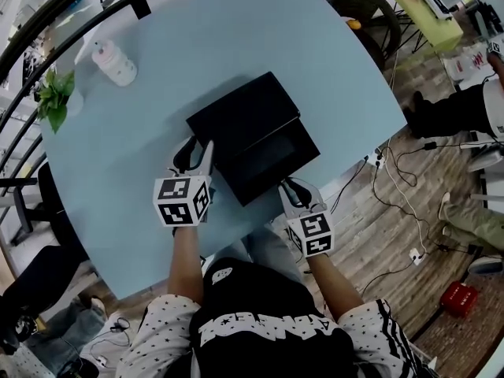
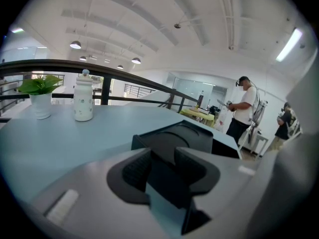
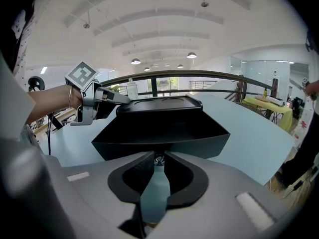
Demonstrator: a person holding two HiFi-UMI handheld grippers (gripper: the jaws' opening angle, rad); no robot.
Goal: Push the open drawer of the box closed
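- Right claw (image 3: 159,157): jaws nearly together, pinching the small knob (image 3: 160,160) on the front of the open drawer (image 3: 159,139).
- Left claw (image 2: 162,166): jaws apart, at the left side of the black box (image 2: 182,137).
- Box stands mid-table (image 1: 197,46).

Pale-blue round bench (image 1: 331,77) beside a dark curved railing (image 2: 65,63), clutter all around.
At the bench's far left, a white bottle (image 1: 115,61) standing upright, near a small potted plant (image 1: 55,97) at the edge. To the right, wooden floor (image 1: 370,242) strewn with cables (image 1: 398,187), a red object (image 1: 459,298) lying on it, a yellow-green table (image 1: 429,14) further back. Beyond, a person in a white top (image 2: 244,111) standing under round ceiling lamps (image 2: 76,45).
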